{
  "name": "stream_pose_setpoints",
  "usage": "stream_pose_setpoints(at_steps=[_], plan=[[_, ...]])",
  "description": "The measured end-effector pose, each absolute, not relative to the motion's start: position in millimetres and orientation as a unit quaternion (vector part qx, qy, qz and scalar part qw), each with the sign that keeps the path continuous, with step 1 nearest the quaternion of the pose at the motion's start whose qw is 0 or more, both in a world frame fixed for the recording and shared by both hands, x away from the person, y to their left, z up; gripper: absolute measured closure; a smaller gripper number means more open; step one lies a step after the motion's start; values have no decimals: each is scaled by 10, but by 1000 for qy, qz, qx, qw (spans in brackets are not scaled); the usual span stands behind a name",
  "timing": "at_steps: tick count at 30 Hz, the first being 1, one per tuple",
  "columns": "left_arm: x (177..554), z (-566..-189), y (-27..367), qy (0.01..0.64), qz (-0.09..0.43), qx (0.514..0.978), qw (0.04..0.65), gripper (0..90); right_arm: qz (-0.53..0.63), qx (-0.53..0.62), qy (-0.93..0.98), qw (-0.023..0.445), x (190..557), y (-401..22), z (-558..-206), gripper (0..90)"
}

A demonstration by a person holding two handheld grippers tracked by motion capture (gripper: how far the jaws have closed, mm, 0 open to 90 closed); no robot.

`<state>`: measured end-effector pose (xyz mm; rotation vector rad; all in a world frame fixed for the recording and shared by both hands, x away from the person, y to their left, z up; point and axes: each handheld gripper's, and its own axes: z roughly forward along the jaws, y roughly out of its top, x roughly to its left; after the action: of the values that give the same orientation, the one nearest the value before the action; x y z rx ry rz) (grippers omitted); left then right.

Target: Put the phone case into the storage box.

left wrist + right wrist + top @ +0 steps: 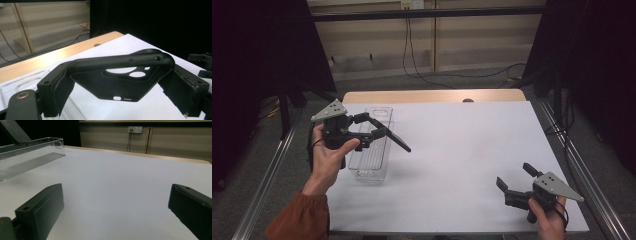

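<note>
Left tongs [373, 126] clamp a black phone case [393, 139] above the empty clear bin [371, 165]; right tongs [515, 178] gape.

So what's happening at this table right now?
A person works with two handheld grippers at a white-covered table. The left gripper is shut on a black phone case, held in the air over or just beside a clear plastic bin at the table's left side. The right gripper sits low near the right front corner, jaws open and holding nothing. The case isn't in the bin yet.
</note>
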<state>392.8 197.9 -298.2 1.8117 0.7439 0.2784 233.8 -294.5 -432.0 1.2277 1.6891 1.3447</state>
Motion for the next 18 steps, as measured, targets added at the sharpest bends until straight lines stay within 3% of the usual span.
stream_pose_setpoints(at_steps=[18], plan=[[4194,-2851,2271,370,163,750,523,143,514,462,649,317,2345,-2940,-4324,0]])
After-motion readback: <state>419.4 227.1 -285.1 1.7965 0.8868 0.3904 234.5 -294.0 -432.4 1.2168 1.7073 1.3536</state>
